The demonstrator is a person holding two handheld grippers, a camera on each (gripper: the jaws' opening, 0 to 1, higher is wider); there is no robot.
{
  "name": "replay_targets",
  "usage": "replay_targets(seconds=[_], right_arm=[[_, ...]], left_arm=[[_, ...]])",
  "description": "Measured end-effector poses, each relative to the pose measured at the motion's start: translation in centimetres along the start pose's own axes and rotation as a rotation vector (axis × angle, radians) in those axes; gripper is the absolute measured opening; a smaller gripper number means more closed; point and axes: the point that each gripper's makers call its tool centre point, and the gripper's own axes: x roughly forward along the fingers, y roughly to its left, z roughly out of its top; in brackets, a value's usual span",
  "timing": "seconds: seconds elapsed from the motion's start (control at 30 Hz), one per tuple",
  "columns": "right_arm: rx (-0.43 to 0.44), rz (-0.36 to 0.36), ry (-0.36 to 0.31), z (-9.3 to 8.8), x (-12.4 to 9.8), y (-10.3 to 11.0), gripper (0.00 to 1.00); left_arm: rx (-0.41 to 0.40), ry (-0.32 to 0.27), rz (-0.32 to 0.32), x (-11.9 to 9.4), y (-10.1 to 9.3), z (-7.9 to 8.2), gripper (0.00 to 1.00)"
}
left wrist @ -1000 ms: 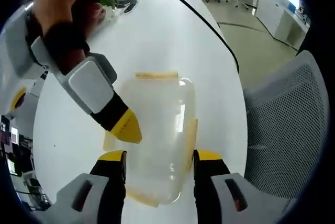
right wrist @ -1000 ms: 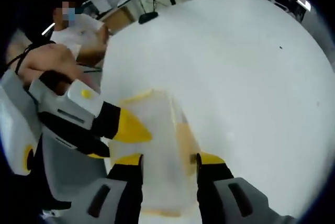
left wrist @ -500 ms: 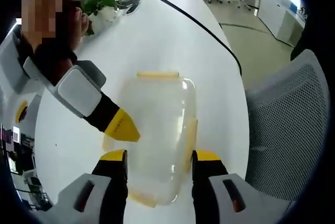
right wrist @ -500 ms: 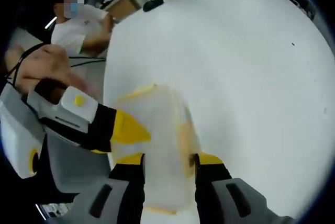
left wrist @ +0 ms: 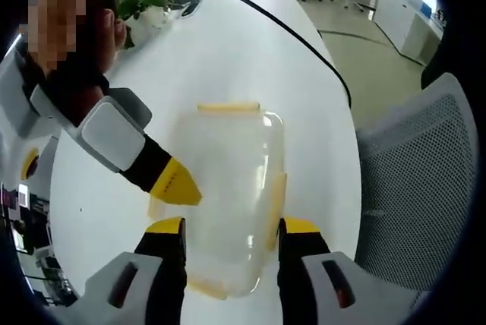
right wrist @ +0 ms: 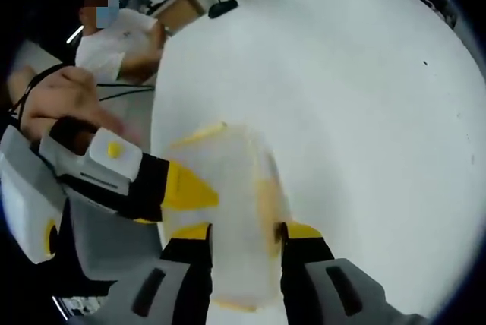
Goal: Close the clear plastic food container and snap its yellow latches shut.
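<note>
The clear plastic container (left wrist: pixel 228 181) lies on the white table (left wrist: pixel 250 59) with its lid on. Yellow latches show at its far end (left wrist: pixel 228 108) and along its right side (left wrist: pixel 278 200). My left gripper (left wrist: pixel 231 228) is open, its yellow-tipped jaws standing either side of the container's near end. The right gripper (left wrist: pixel 176 184), held by a hand, comes in from the upper left with a yellow tip at the container's left edge. In the right gripper view the container (right wrist: pixel 224 211) sits between my open right gripper (right wrist: pixel 244 232), and the left gripper (right wrist: pixel 186 188) touches its left side.
A black cable (left wrist: pixel 281 29) runs across the table toward its right edge. A mesh office chair (left wrist: pixel 414 181) stands close on the right. A potted plant (left wrist: pixel 144 2) sits at the far end. A person in white (right wrist: pixel 118 44) sits beyond the table.
Both views have shifted slightly. The right gripper's tip has edged a little to the left at the container's side. The container has stayed put.
</note>
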Motion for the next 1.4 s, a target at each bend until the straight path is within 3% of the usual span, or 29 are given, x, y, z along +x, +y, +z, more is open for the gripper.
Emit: replay_targets(seconds=[0.13, 0.17, 0.2, 0.53, 0.77, 1.03, 1.2, 1.4], right_arm=[[-0.003, 0.006, 0.012, 0.0, 0.1, 0.2, 0.31], [0.005, 0.074, 0.042, -0.8, 0.2, 1.6, 0.29], [0.011, 0.034, 0.014, -0.6, 0.4, 1.1, 0.29], [-0.019, 0.014, 0.002, 0.0, 0.2, 0.5, 0.31], [-0.081, 0.019, 0.018, 0.3, 0.2, 0.6, 0.3], [-0.08, 0.032, 0.021, 0.3, 0.2, 0.4, 0.3], [-0.129, 0.032, 0.014, 0.6, 0.4, 0.8, 0.3], [-0.217, 0.015, 0.05, 0.8, 0.4, 1.2, 0.3]], left_arm=[[0.004, -0.005, -0.004, 0.0, 0.0, 0.0, 0.46], [0.023, -0.011, 0.017, 0.0, 0.4, 0.1, 0.45], [0.03, -0.013, 0.019, 0.0, 0.2, -0.1, 0.44], [0.013, 0.007, 0.015, 0.1, -0.3, 0.1, 0.45], [-0.003, 0.021, 0.024, 0.0, -0.3, 0.0, 0.45], [-0.014, 0.035, 0.04, 0.0, -0.3, 0.0, 0.45], [-0.025, 0.062, 0.042, -0.1, -0.4, -0.1, 0.45], [-0.036, 0.07, 0.042, -0.1, -0.3, -0.2, 0.46]])
